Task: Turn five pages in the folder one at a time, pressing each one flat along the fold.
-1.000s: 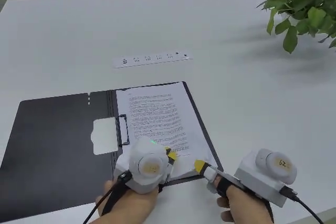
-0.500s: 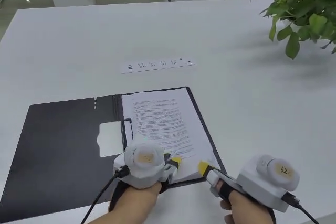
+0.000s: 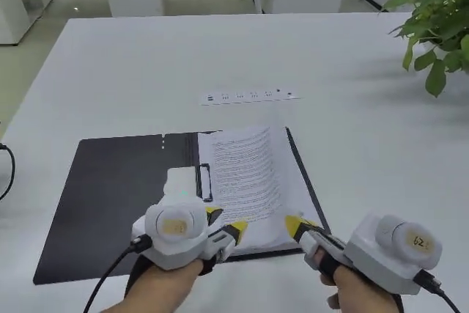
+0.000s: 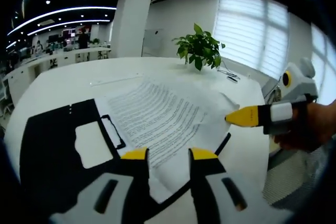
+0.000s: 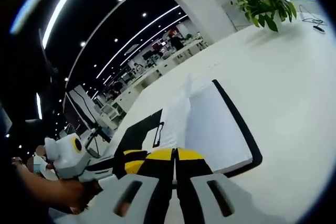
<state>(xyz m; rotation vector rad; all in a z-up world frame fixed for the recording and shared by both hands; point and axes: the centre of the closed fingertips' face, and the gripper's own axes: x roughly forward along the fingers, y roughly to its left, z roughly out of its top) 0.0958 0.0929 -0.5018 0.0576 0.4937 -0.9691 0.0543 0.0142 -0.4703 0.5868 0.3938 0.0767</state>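
Looking at an open folder (image 3: 110,196) lying flat on the white table (image 3: 352,93), near its front edge, black cover to the left of the fold and a stack of printed pages (image 3: 249,174) to the right. Reading this as the very start of a page turn, with no sheet clearly lifted off the stack. Finding the left gripper (image 3: 226,221) low over the bottom of the stack, just beside the fold, yellow tips apart with nothing between them in the left gripper view. Finding the right gripper (image 3: 295,225) at the pages' lower right corner, tips pressed together in the right gripper view; can't tell whether a sheet is pinched there or only touched. Next, probably: catch the top sheet alone at that corner, lift it, sweep it left over the fold onto the black cover, then run a gripper along the fold to flatten it. Calls for peeling off one sheet, not several. Also noting a power strip (image 3: 249,97) beyond the folder and a plant (image 3: 440,27) at the far right, both well apart from the work.
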